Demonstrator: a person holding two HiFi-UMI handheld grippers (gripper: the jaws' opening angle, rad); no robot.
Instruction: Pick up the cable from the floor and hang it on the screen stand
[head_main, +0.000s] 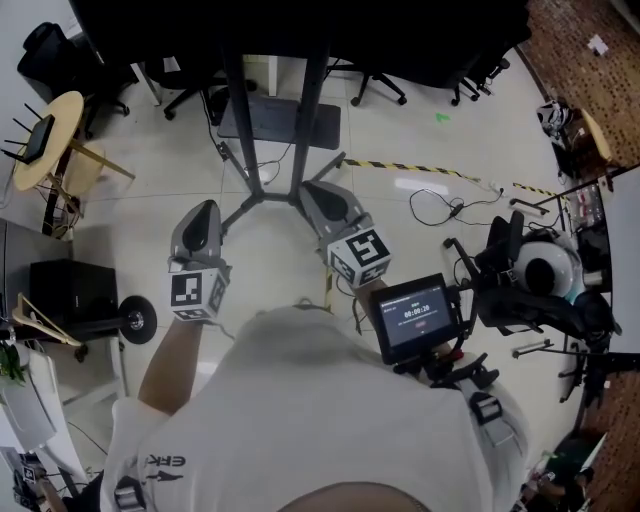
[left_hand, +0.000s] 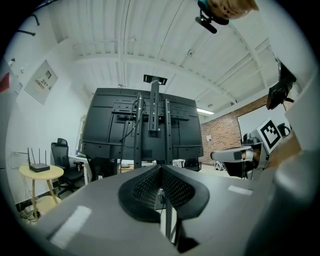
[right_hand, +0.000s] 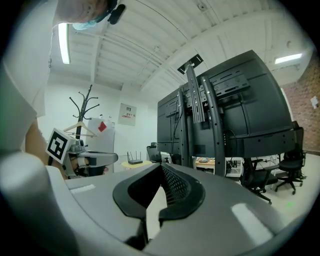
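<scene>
- Pointing forward side by side, the left gripper (left_hand: 160, 169) and the right gripper (right_hand: 161, 166) each have their jaws pressed together, with nothing between them.
- The screen stand (head_main: 241, 120) rises straight ahead of both pairs of jaws, and its two posts carry the back of the dark screen (left_hand: 105, 125).
- The cable (head_main: 447, 208) lies in loose loops on the pale floor (head_main: 400, 140), well off to the right of the right gripper's jaws; neither gripper touches it.
- Striped yellow-and-black tape (head_main: 405, 167) runs along the floor just beyond the cable.
</scene>
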